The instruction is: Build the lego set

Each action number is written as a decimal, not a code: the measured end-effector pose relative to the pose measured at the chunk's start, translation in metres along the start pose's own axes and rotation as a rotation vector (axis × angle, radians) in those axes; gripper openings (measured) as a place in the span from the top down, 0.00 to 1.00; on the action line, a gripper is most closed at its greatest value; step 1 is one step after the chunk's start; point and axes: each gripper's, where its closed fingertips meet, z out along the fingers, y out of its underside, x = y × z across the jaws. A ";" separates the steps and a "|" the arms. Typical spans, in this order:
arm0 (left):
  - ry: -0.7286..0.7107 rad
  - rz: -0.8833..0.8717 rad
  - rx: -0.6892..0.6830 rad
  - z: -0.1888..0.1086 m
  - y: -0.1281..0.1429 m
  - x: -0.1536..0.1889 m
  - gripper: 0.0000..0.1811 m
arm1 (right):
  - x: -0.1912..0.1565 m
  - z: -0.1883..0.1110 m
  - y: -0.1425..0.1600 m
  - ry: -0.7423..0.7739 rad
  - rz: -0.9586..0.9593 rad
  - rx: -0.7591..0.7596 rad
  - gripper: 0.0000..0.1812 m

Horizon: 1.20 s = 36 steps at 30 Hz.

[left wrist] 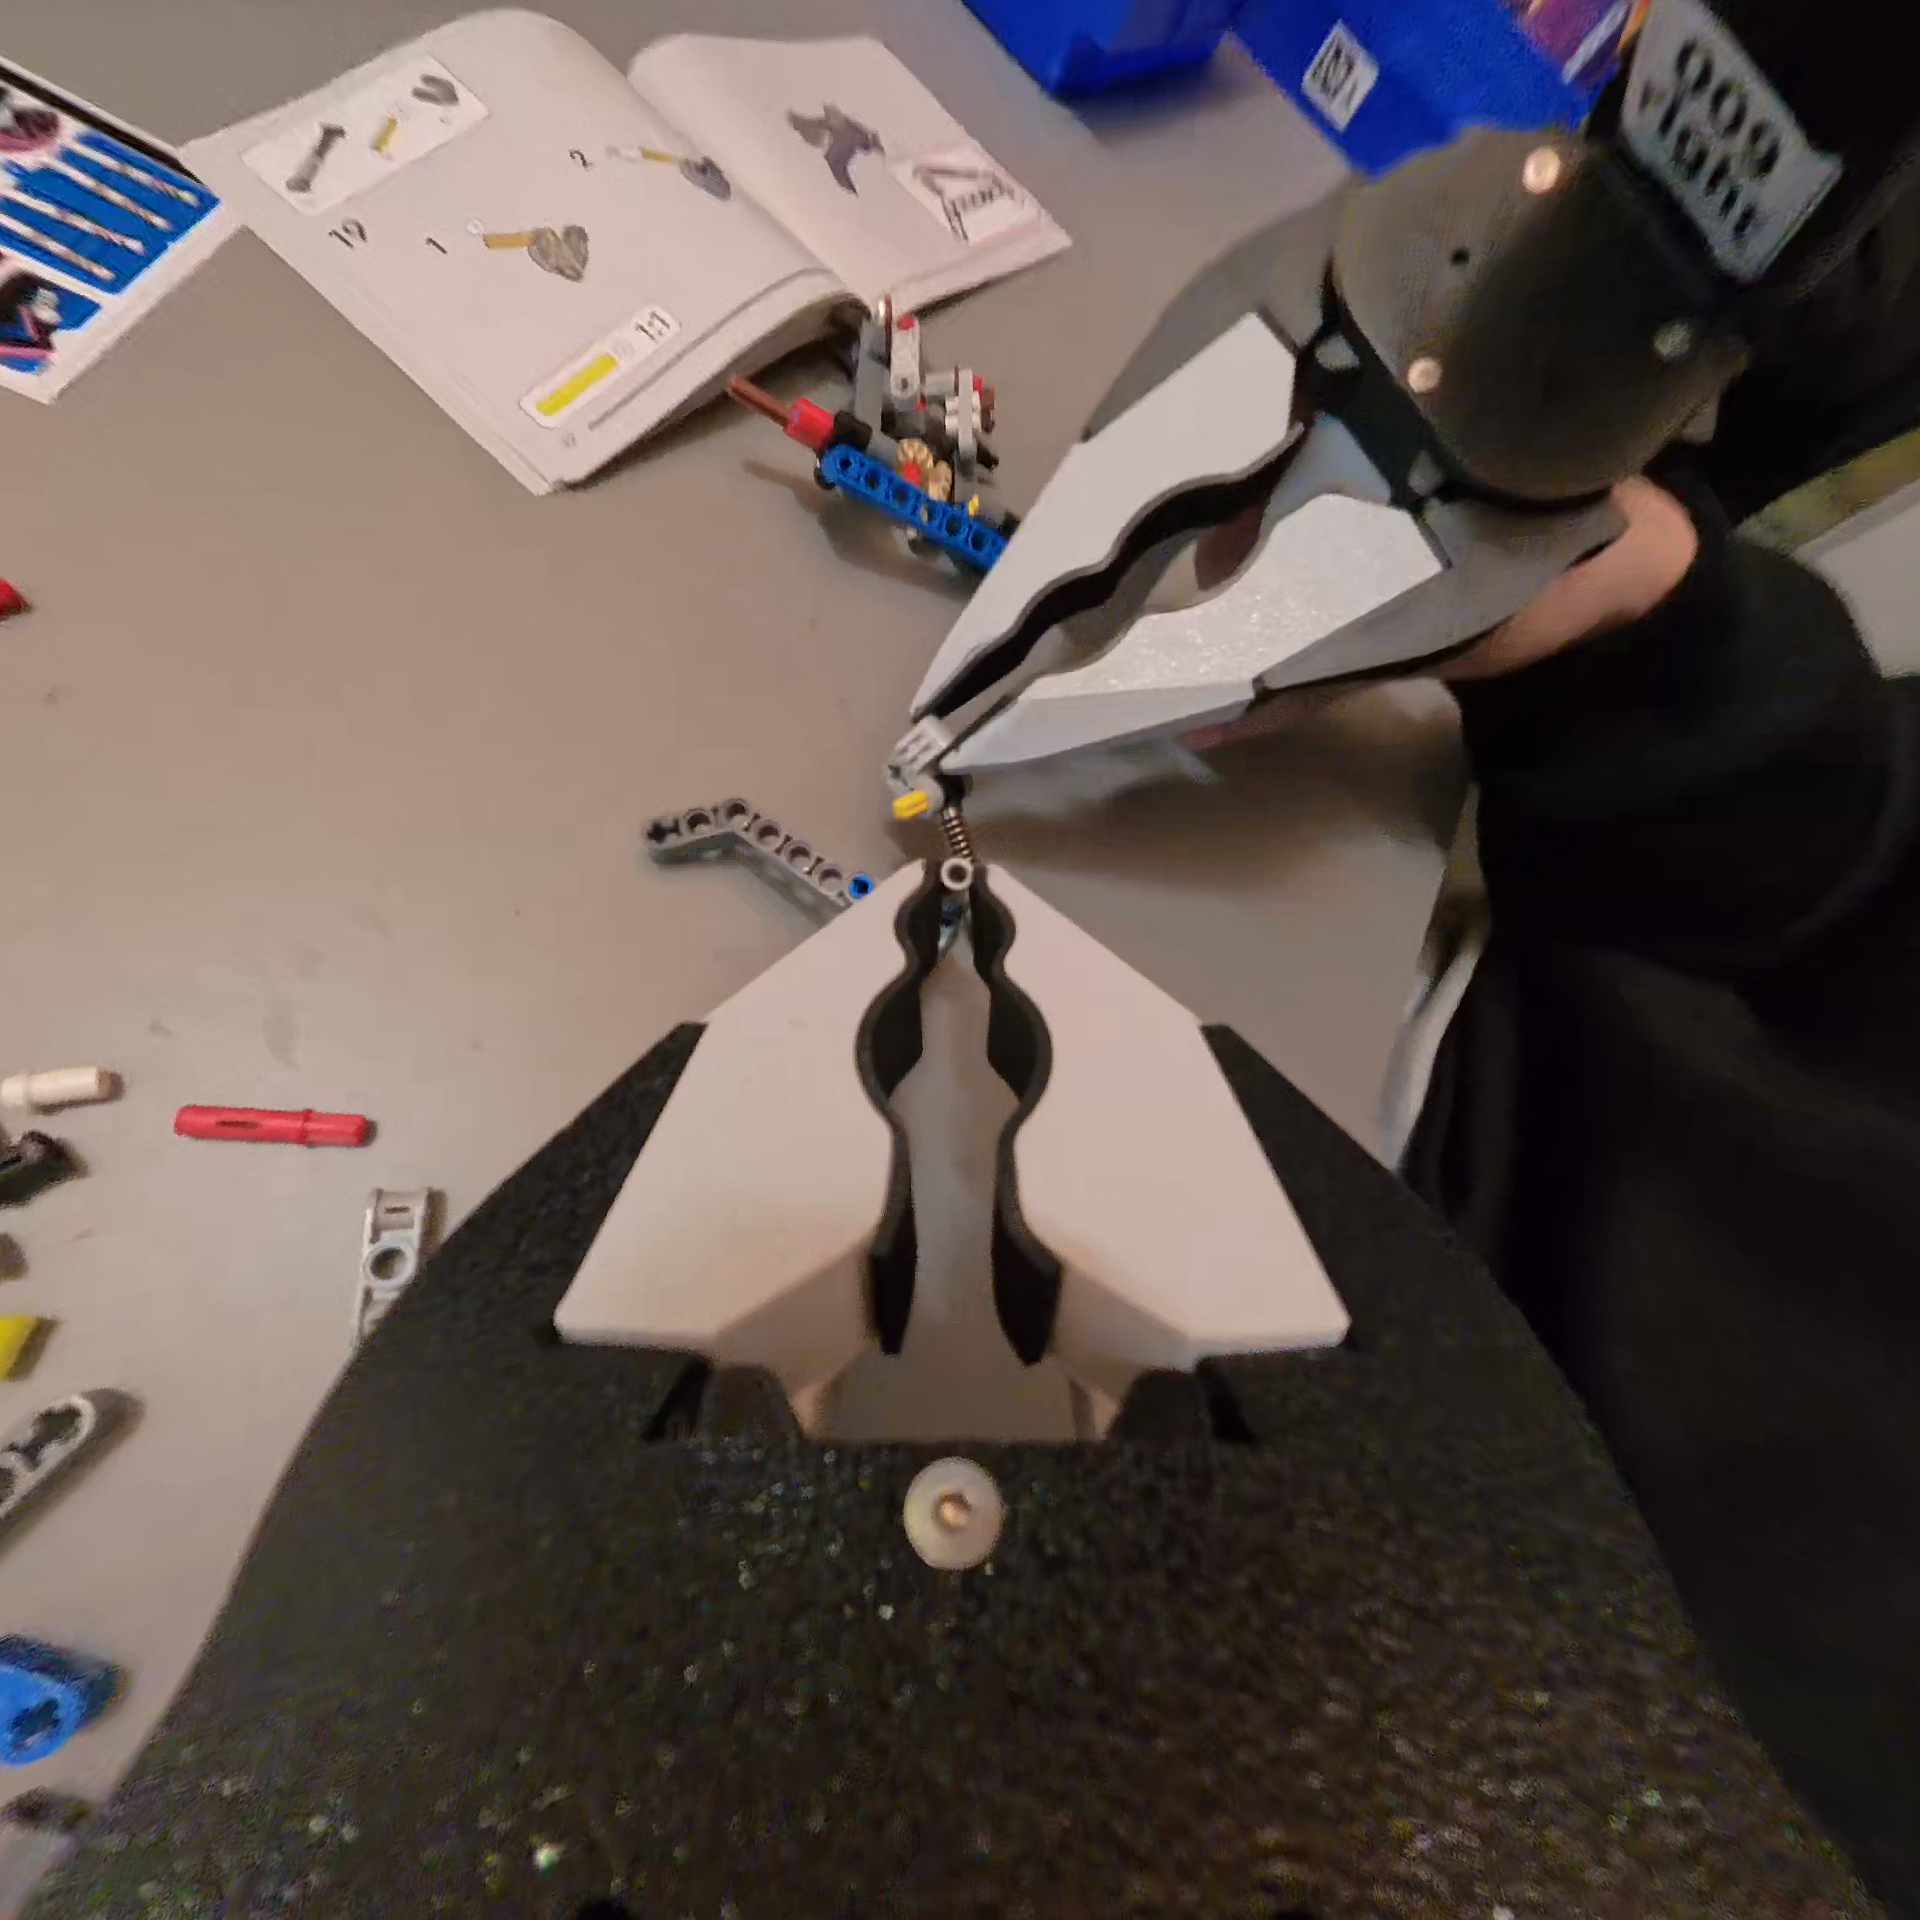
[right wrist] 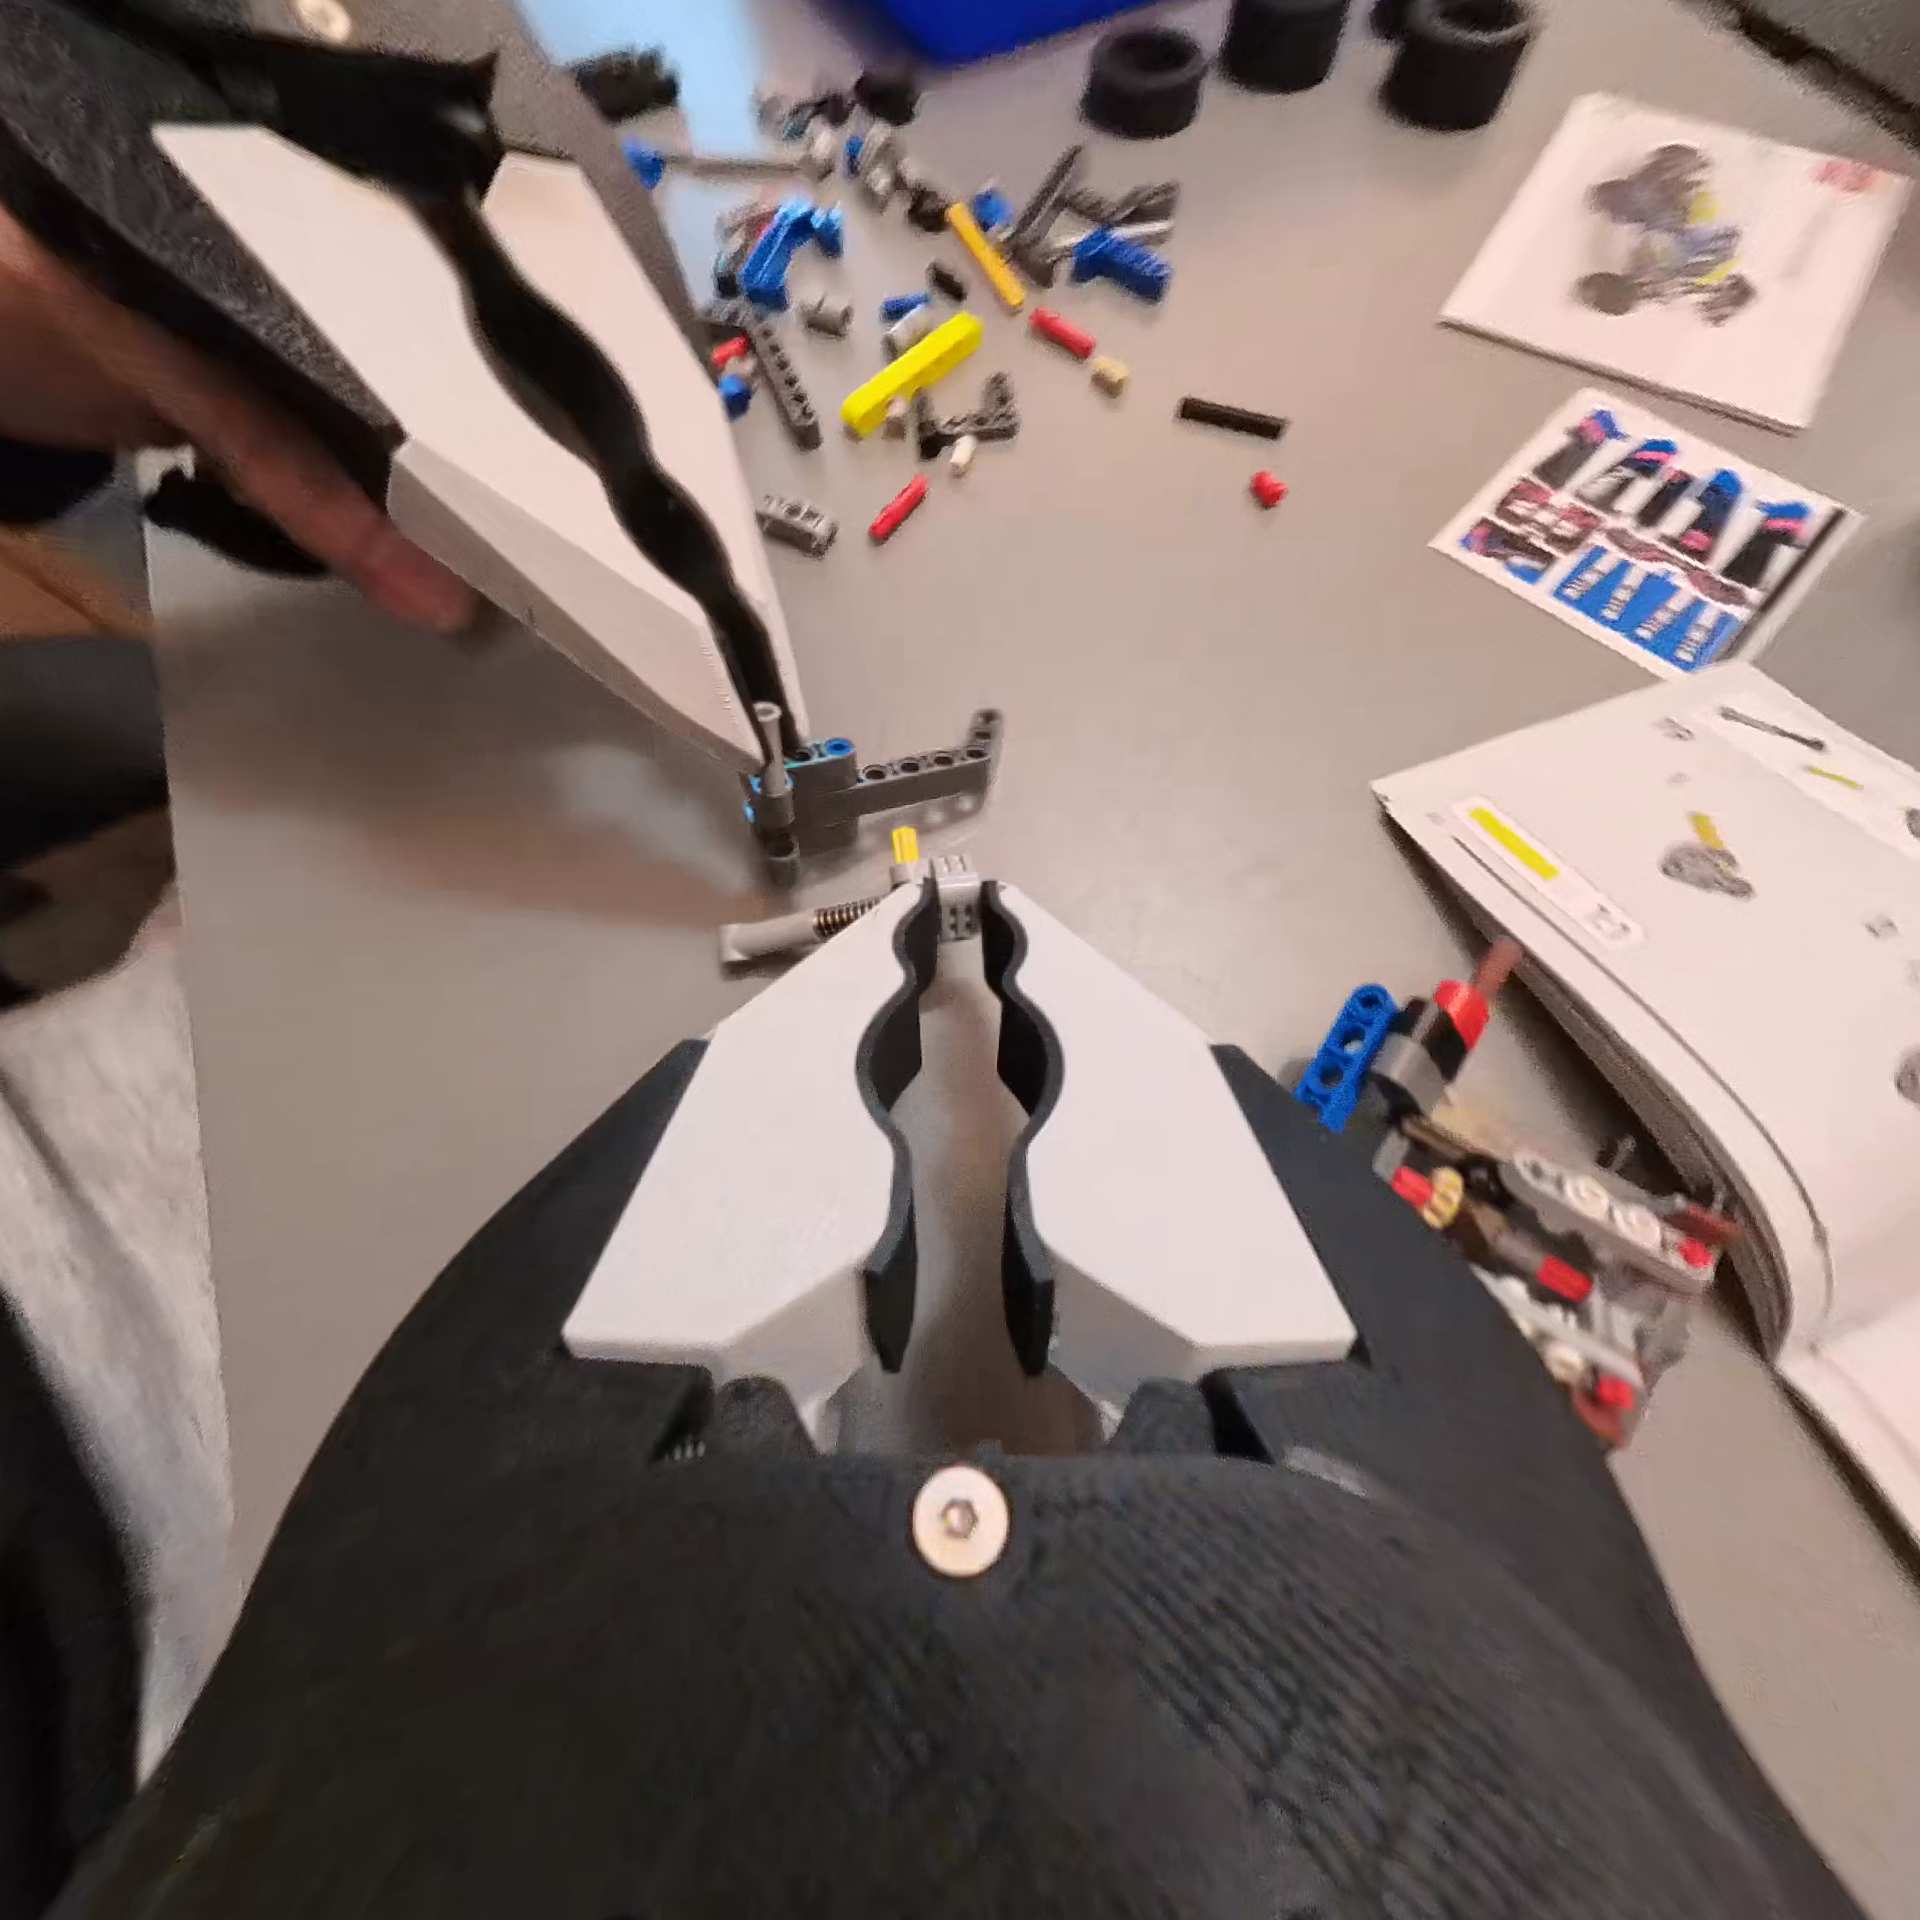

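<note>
Left wrist view: left gripper [left wrist: 954, 896] pinching a small grey tube-like piece [left wrist: 955, 873] right at its tips, jaws nearly pressed together. Just ahead, right gripper [left wrist: 932, 740] coming in from the upper right, clamping a grey connector block [left wrist: 914, 755], with a yellow pin [left wrist: 910, 803] and a dark spring [left wrist: 951, 831] hanging just under it, pointing toward the left tips. Lying just left of the tips on the grey table [left wrist: 364, 779], a grey angled beam [left wrist: 748, 847]. Farther ahead, a partly built assembly [left wrist: 914, 457] resting against the open instruction booklet [left wrist: 582, 229]. Sitting off to the left, a red axle piece [left wrist: 272, 1125].

Right wrist view: right gripper [right wrist: 954, 899] squeezing the connector block [right wrist: 956, 902] between its tips, spring [right wrist: 854, 916] and grey shaft sticking out leftward, yellow pin [right wrist: 904, 842] just beyond. Ahead and left, left gripper [right wrist: 774, 743] gripping the tube-like piece [right wrist: 770, 727], apparently standing at the angled beam [right wrist: 883, 779], though blur making contact hard to judge. Lying far ahead, a scatter of loose pieces [right wrist: 935, 312]; to the right, the assembly [right wrist: 1538, 1216], booklet [right wrist: 1662, 935] and a sticker sheet [right wrist: 1642, 540].
</note>
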 end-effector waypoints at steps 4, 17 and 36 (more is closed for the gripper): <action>0.020 0.006 0.042 -0.005 -0.005 0.004 0.99 | -0.001 -0.002 0.009 0.020 -0.001 -0.021 0.92; 0.214 -0.333 0.309 -0.016 -0.022 0.002 0.99 | -0.030 -0.012 -0.011 0.099 -0.153 0.177 0.84; 0.309 -0.342 0.447 0.001 -0.065 0.039 0.99 | -0.019 -0.042 -0.031 0.275 -0.351 0.370 0.87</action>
